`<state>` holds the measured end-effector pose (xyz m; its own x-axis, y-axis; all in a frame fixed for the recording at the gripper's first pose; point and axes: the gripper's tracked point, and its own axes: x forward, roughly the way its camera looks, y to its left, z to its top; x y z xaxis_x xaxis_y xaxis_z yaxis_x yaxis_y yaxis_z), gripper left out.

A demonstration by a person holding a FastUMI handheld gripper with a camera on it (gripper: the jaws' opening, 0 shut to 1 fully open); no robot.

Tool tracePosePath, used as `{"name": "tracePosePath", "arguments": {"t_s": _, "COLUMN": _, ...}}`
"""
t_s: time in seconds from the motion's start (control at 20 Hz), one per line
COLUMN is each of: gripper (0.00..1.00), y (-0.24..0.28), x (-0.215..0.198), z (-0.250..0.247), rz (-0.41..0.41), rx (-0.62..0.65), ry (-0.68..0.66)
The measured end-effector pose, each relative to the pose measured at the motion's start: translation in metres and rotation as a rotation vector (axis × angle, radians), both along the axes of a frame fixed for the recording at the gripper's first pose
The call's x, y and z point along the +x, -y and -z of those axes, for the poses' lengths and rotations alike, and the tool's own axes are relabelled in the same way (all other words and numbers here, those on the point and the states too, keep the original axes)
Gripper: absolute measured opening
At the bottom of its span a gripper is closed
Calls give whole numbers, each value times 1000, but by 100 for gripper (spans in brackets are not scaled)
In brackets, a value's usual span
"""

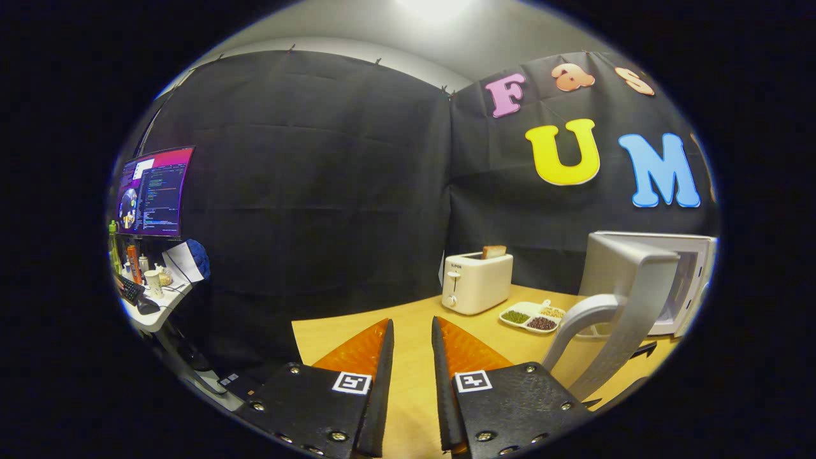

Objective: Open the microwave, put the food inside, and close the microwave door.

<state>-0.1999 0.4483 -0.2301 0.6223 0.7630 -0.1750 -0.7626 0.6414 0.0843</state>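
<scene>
Gripper (412, 328): fingers a narrow gap apart, nothing between them, nothing held. Bare table (408, 382) shows through the gap.

Microwave (682, 280) taken as landmark; it stands at the table's far right, ahead and to the right of the fingers. Its door (628, 290) is swung wide open toward the gripper, the curved handle (583, 325) on the near edge. The cavity interior cannot be made out.

Just left of the microwave, on the table beside the open door, lies a divided tray (533, 317) holding food in three portions: green, dark and pale. It is outside the microwave.

Further left of the microwave, beyond the tray, stands a toaster (476, 282) with a slice of bread (494, 251) upright in its slot.

Well left of the microwave, off the table, a desk (156, 312) carries a monitor (155, 191), keyboard (131, 290), cup (153, 282) and bottles (115, 248).
</scene>
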Motion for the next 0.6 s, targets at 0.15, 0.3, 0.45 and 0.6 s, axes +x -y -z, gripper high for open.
{"name": "tracePosePath", "arguments": {"t_s": 0.15, "gripper": 8, "y": 19, "x": 14, "z": 29, "rz": 86, "rx": -39, "ry": -49}}
{"name": "tracePosePath", "arguments": {"t_s": 0.3, "gripper": 8, "y": 51, "x": 36, "z": 41, "rz": 201, "rx": -56, "ry": -45}}
{"name": "tracePosePath", "arguments": {"t_s": 0.45, "gripper": 1, "y": 67, "x": 39, "z": 45, "rz": 206, "rx": -55, "ry": -52}}
{"name": "tracePosePath", "arguments": {"t_s": 0.6, "gripper": 1, "y": 107, "x": 44, "z": 40, "rz": 278, "rx": -100, "ry": 14}}
